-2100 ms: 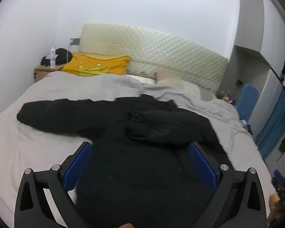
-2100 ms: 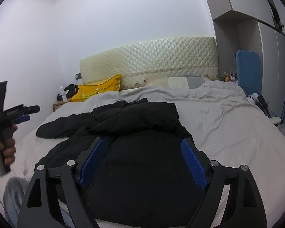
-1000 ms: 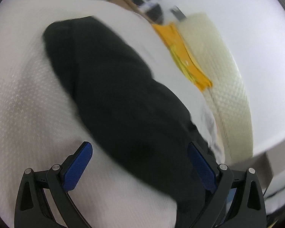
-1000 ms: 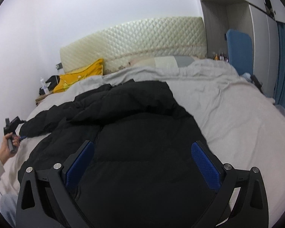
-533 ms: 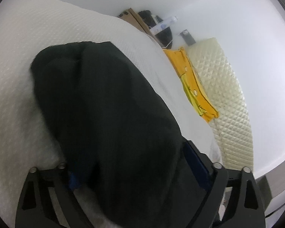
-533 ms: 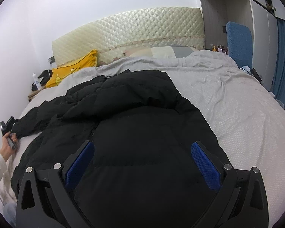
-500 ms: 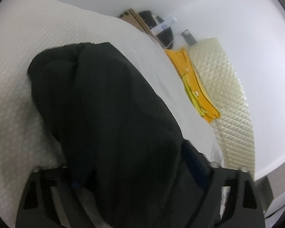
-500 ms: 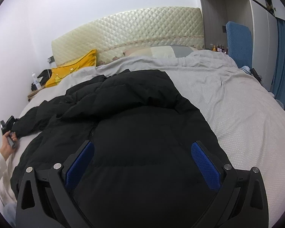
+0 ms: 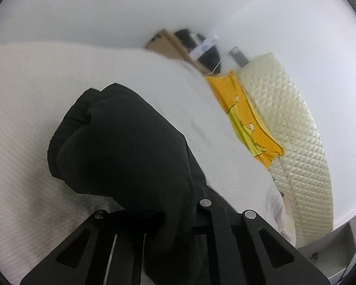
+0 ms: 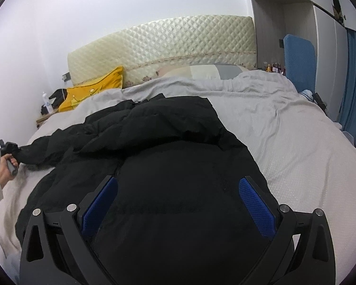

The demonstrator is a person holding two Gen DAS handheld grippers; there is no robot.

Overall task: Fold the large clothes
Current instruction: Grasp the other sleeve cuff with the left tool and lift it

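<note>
A large black puffer jacket (image 10: 168,166) lies spread on the bed (image 10: 296,142), its right sleeve folded over the chest. Its left sleeve (image 9: 121,152) stretches out to the left. My left gripper (image 9: 154,216) is shut on the cuff end of that sleeve, with the pads hidden by the fabric. In the right wrist view the left gripper (image 10: 8,150) shows at the far left, held in a hand at the sleeve end. My right gripper (image 10: 178,199) is open and empty, hovering over the jacket's lower body.
A yellow pillow (image 10: 92,92) and a quilted headboard (image 10: 173,45) are at the head of the bed. A nightstand (image 10: 46,116) with a bottle stands at the left. A blue chair (image 10: 299,54) and a wardrobe stand at the right.
My left gripper swung to the jacket's left sleeve end and closed on it; the sleeve end now looks slightly lifted. My right gripper stayed open over the jacket body.
</note>
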